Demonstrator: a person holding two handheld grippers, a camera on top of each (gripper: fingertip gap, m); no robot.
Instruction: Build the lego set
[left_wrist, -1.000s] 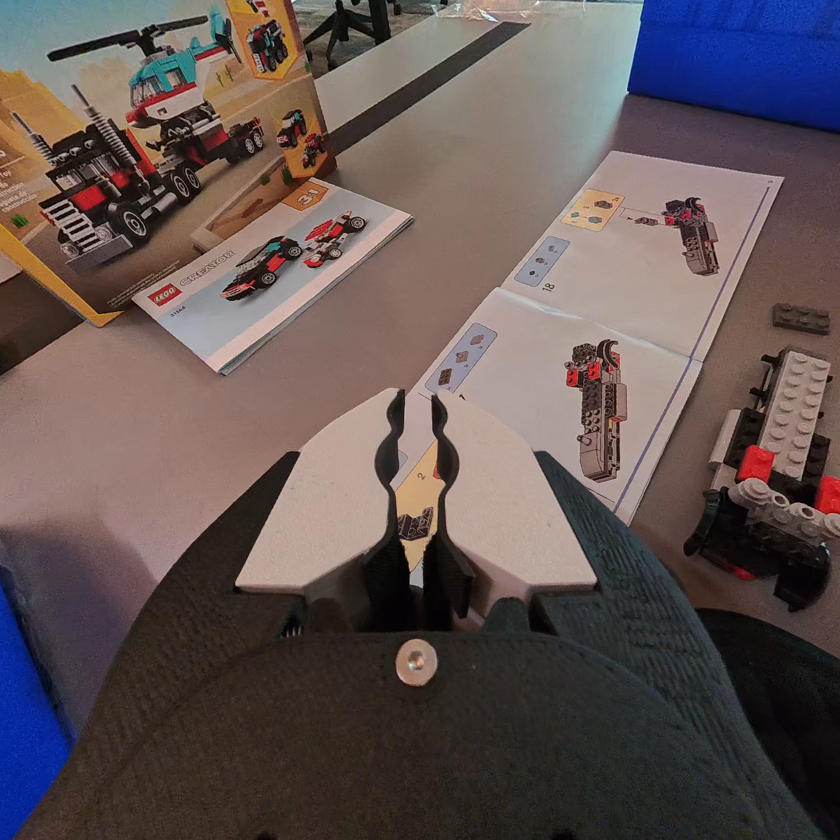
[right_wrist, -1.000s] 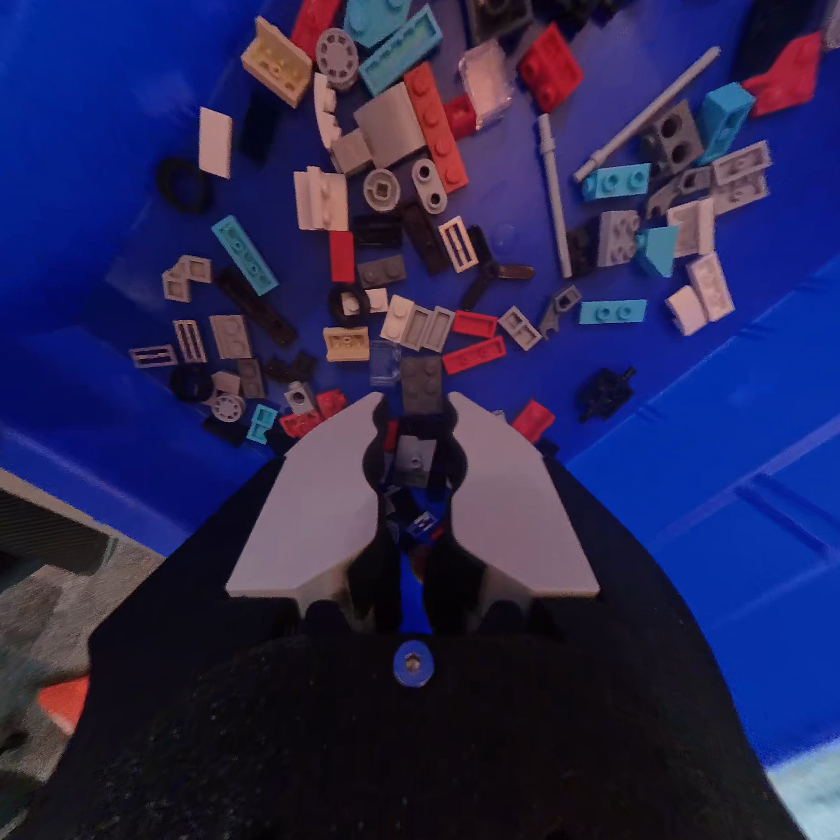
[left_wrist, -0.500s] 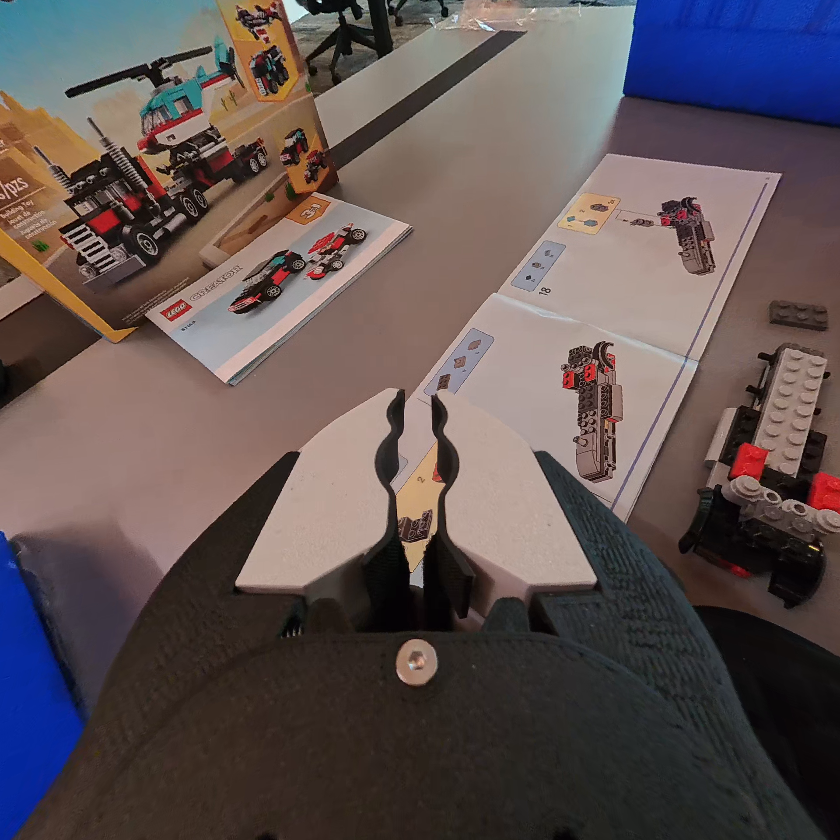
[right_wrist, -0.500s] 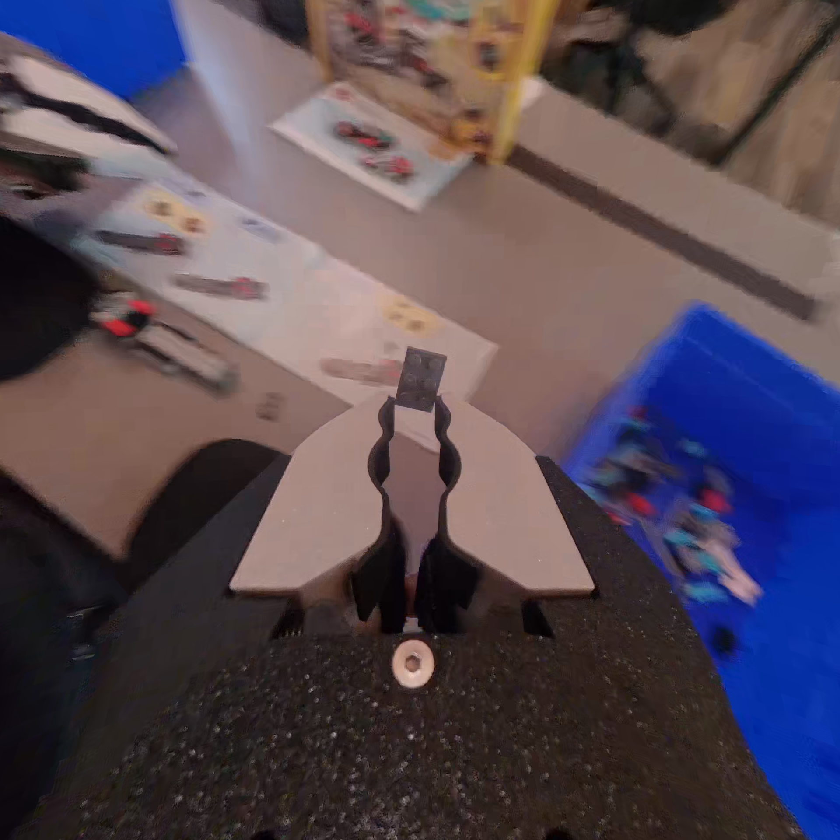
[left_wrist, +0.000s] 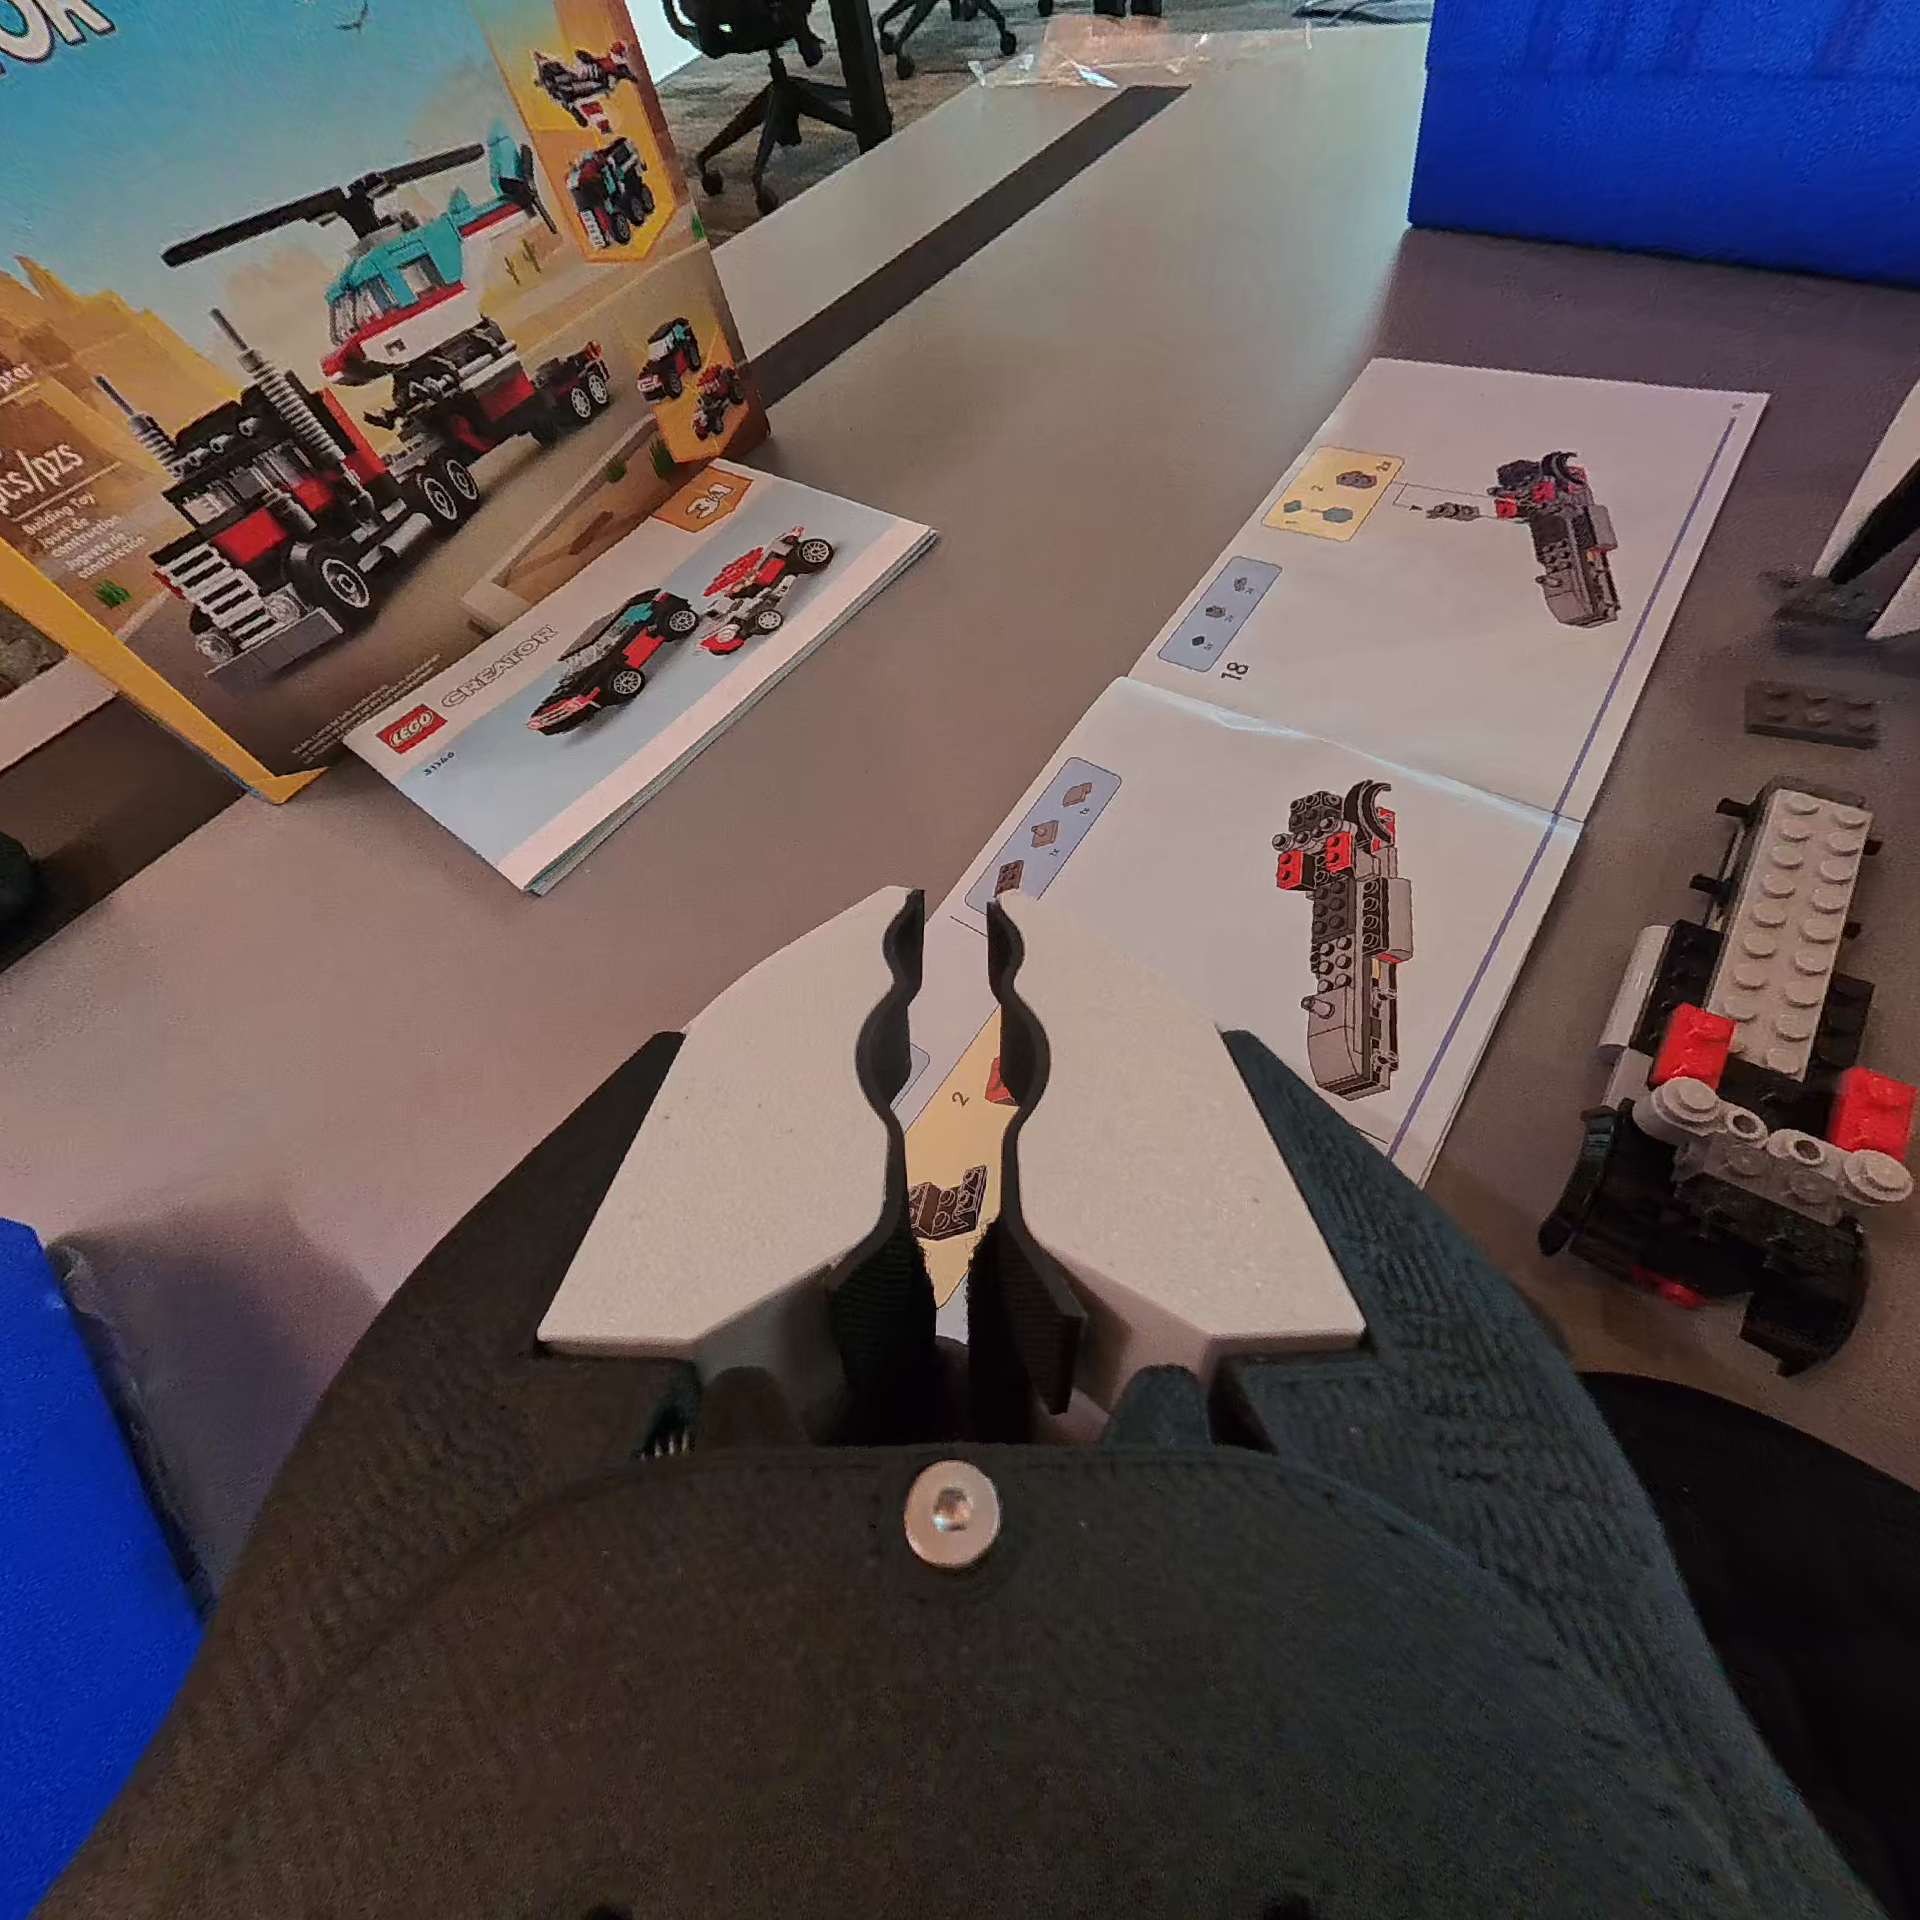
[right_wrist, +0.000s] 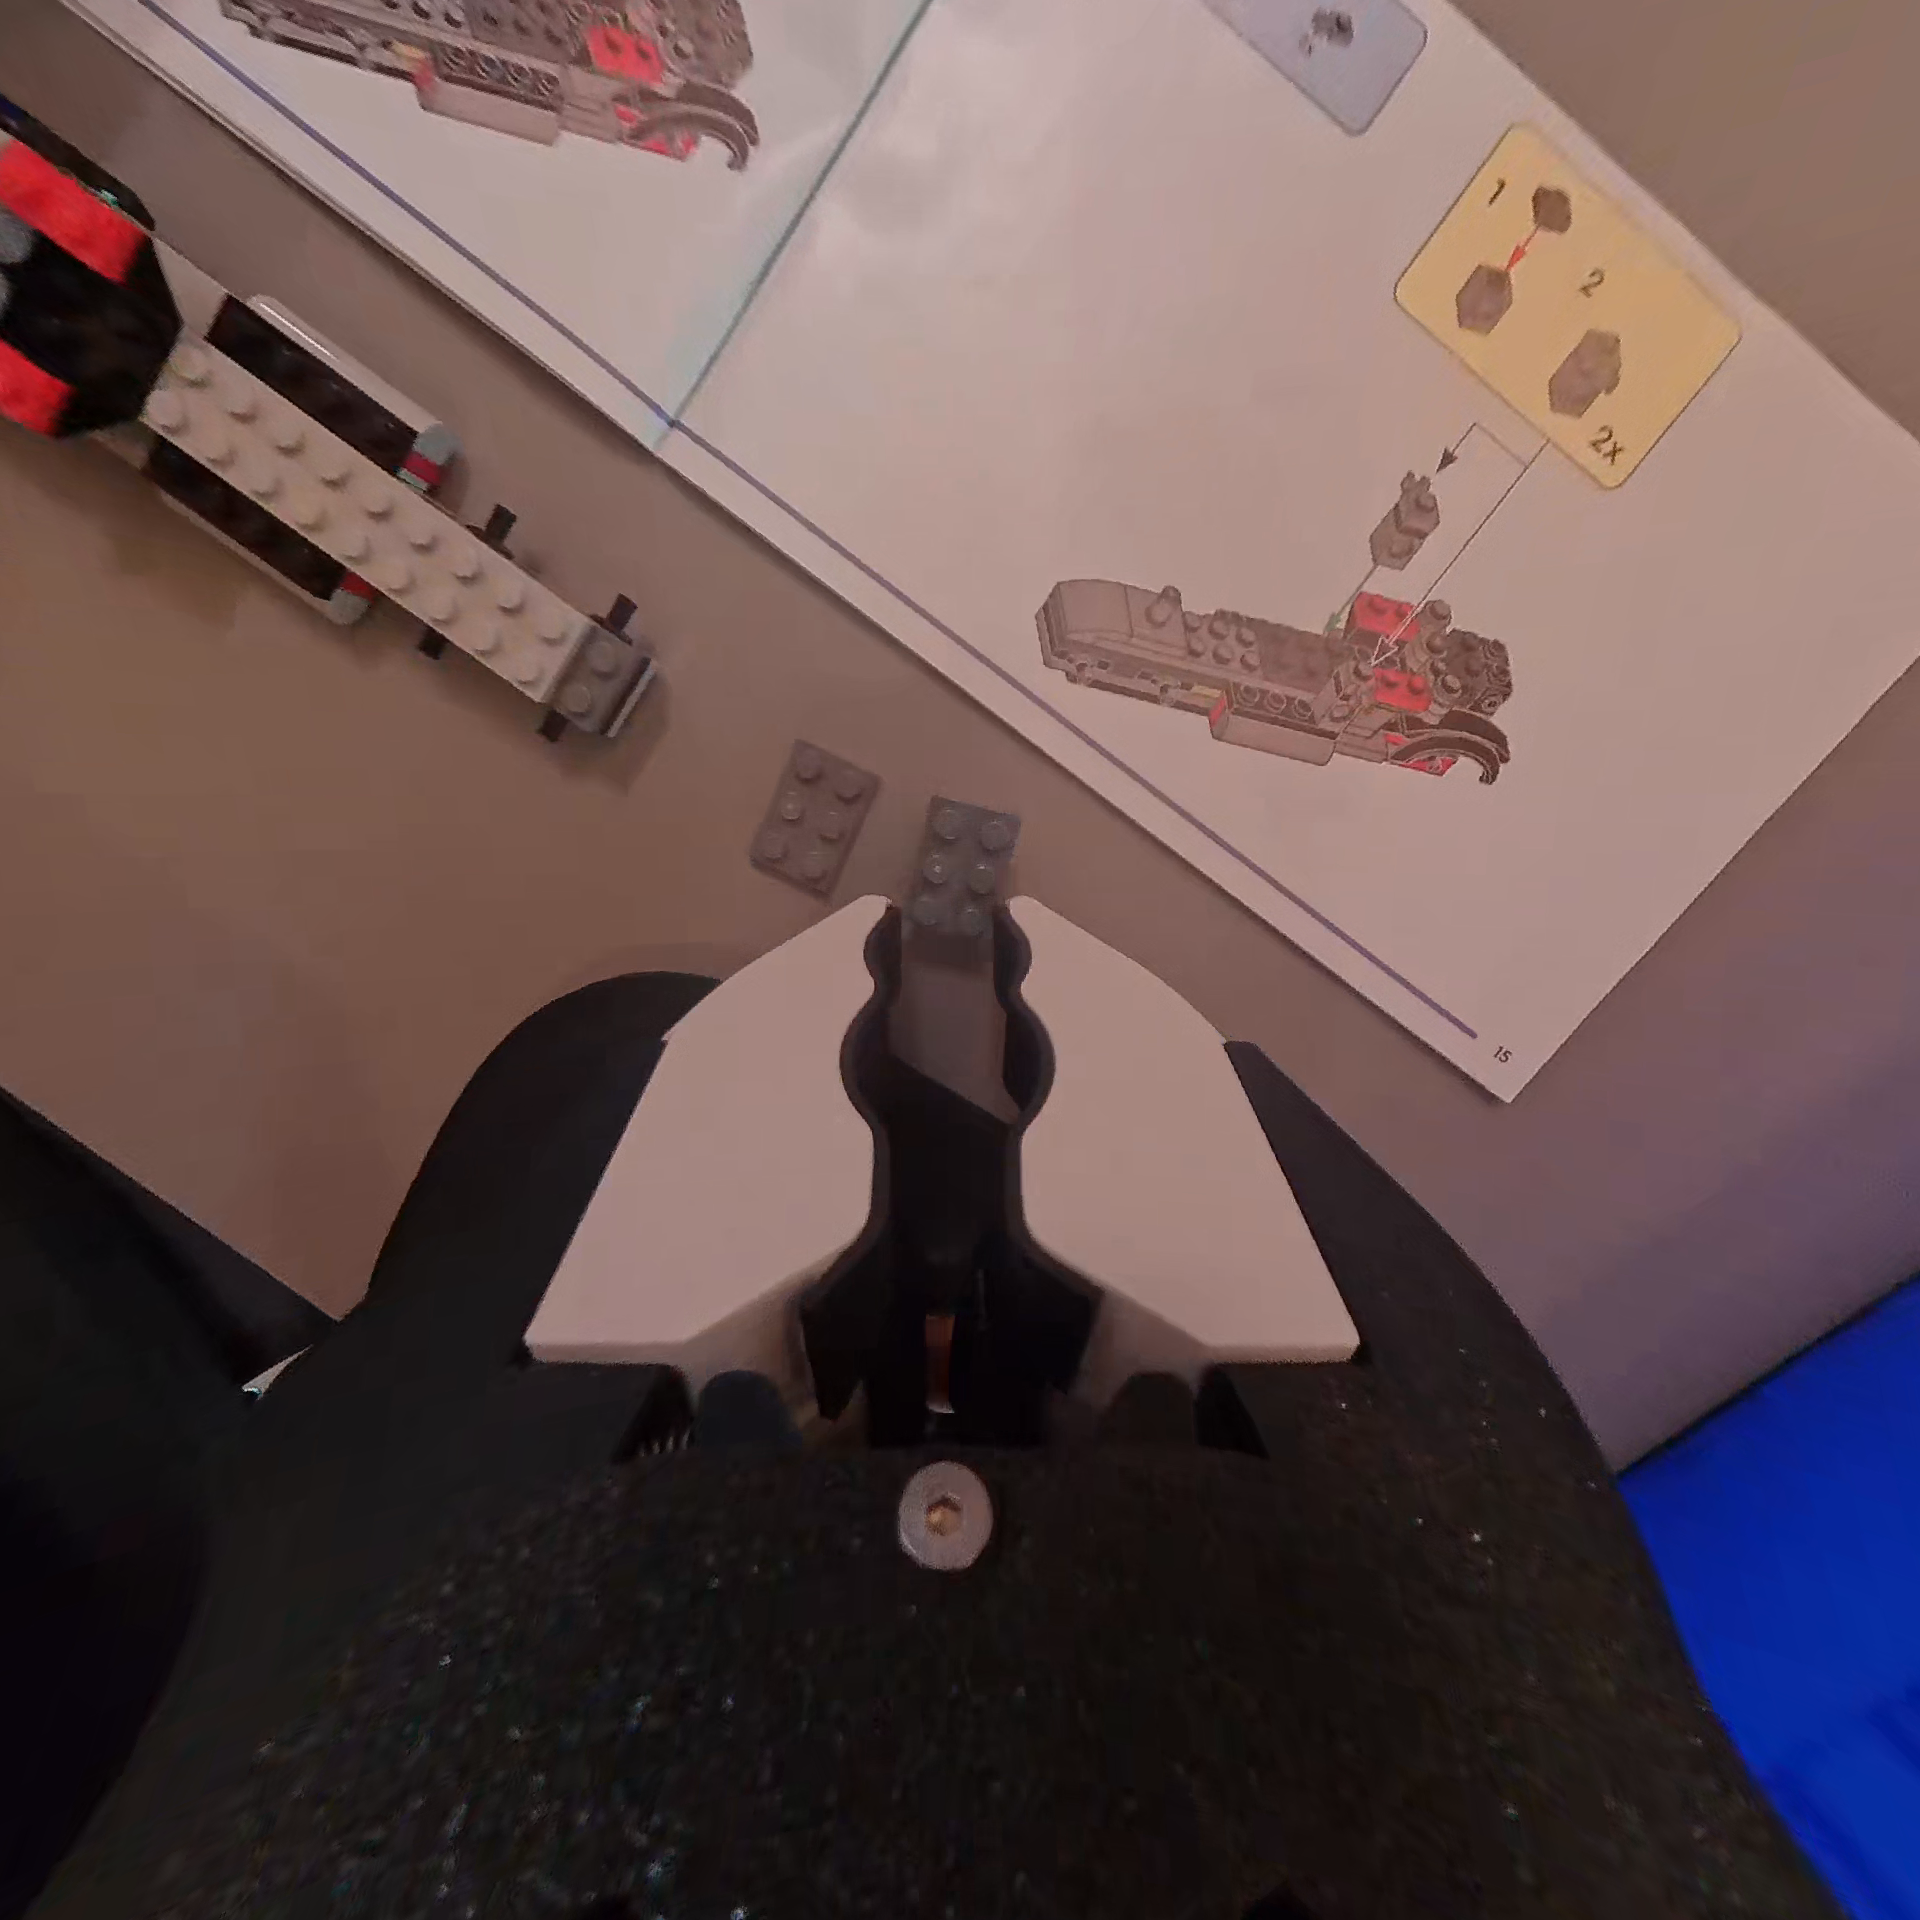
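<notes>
Two handheld grippers over a grey table (left_wrist: 1039, 436) with a part-built Lego truck.

The right gripper (right_wrist: 948, 906) pinches a small dark grey plate (right_wrist: 961, 868) by its near end between its fingertips, the studded far end sticking out past them, just above the table. A second grey plate (right_wrist: 816, 816) lies flat just left of the held one, close but apart. Farther ahead and left lies the truck (right_wrist: 343, 520), a long light grey studded strip on black and red parts. An open manual (right_wrist: 1143, 364) lies ahead and right, and a blue bin (right_wrist: 1787, 1538) shows at the near right. The left gripper (left_wrist: 954, 906) holds nothing, its fingers a narrow gap apart, over the near corner of the manual (left_wrist: 1382, 727). The truck (left_wrist: 1766, 1039) lies to its right; a closed booklet (left_wrist: 655, 665) and the set's box (left_wrist: 312, 364) lie ahead and left.
</notes>
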